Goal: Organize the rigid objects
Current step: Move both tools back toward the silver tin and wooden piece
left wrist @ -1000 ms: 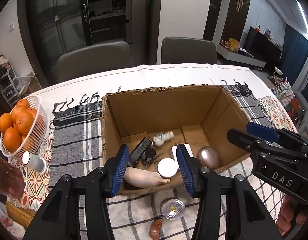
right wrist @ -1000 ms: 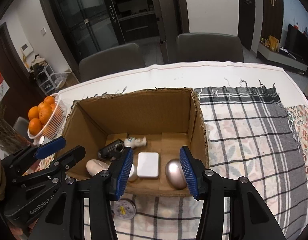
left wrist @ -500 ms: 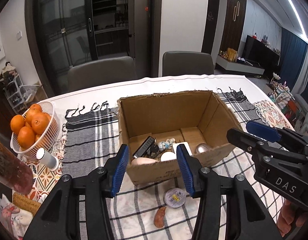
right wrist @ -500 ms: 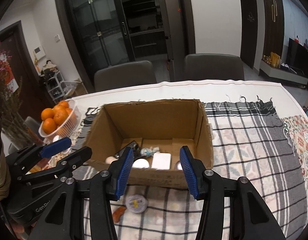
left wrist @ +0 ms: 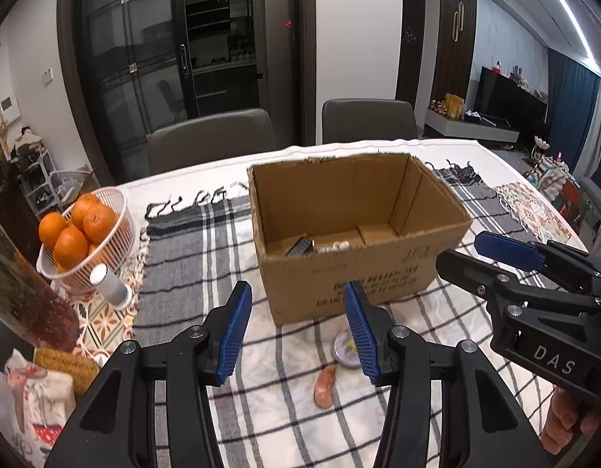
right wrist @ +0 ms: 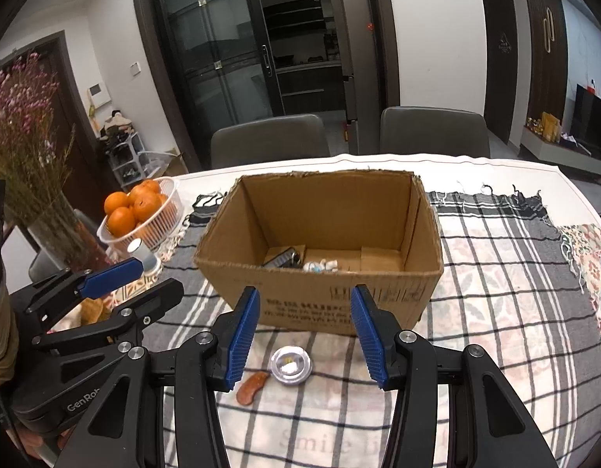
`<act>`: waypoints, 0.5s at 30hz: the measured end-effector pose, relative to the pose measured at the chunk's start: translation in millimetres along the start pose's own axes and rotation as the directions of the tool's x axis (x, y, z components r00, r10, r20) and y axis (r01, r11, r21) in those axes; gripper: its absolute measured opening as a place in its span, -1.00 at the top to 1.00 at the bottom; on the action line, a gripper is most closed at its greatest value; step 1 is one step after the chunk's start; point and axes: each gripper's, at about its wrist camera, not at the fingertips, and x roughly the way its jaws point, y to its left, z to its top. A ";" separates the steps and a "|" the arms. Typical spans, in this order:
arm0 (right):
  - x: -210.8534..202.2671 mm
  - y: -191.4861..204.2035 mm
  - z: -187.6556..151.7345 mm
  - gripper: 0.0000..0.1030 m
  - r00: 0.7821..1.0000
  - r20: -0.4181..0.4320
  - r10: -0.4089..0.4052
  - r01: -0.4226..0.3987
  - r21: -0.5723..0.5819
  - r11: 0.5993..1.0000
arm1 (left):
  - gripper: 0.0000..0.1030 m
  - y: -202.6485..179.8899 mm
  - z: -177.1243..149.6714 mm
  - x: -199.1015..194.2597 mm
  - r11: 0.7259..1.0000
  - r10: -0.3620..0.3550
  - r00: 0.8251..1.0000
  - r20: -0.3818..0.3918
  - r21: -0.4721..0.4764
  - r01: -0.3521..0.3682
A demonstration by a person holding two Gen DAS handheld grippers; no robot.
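An open cardboard box [left wrist: 351, 269] [right wrist: 324, 300] stands on the checked cloth and holds a black device [right wrist: 281, 259] and a small white figure [right wrist: 320, 266]; its other contents are hidden by the near wall. In front of it lie a round silver tin [right wrist: 291, 364] [left wrist: 344, 349] and a small orange-brown curved piece [right wrist: 252, 387] [left wrist: 325, 386]. My left gripper [left wrist: 296, 331] is open and empty, above the cloth before the box. My right gripper [right wrist: 305, 337] is open and empty, above the tin.
A white basket of oranges [left wrist: 82, 230] [right wrist: 142, 210] and a small white cylinder [left wrist: 109, 282] stand at the left. A glass vase with pink flowers [right wrist: 31, 179] is at the far left. Two grey chairs [left wrist: 211, 138] stand behind the table.
Both grippers have pulled back and down from above the box, so its near wall now hides most of its contents. Both stay open and empty.
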 end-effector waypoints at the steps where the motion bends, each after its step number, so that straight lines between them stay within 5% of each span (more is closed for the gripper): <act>1: 0.2 0.3 -4.0 0.03 1.000 -0.001 0.003 -0.003 0.000 1.000 | 0.06 -0.2 -4.0 0.0 1.000 -0.001 1.000 -0.003 -0.001 0.001; 15: 14.0 7.5 -49.4 0.02 0.998 -0.048 0.042 -0.045 -0.051 0.998 | 0.06 -8.6 -60.2 10.4 1.000 0.027 0.998 -0.055 0.019 -0.026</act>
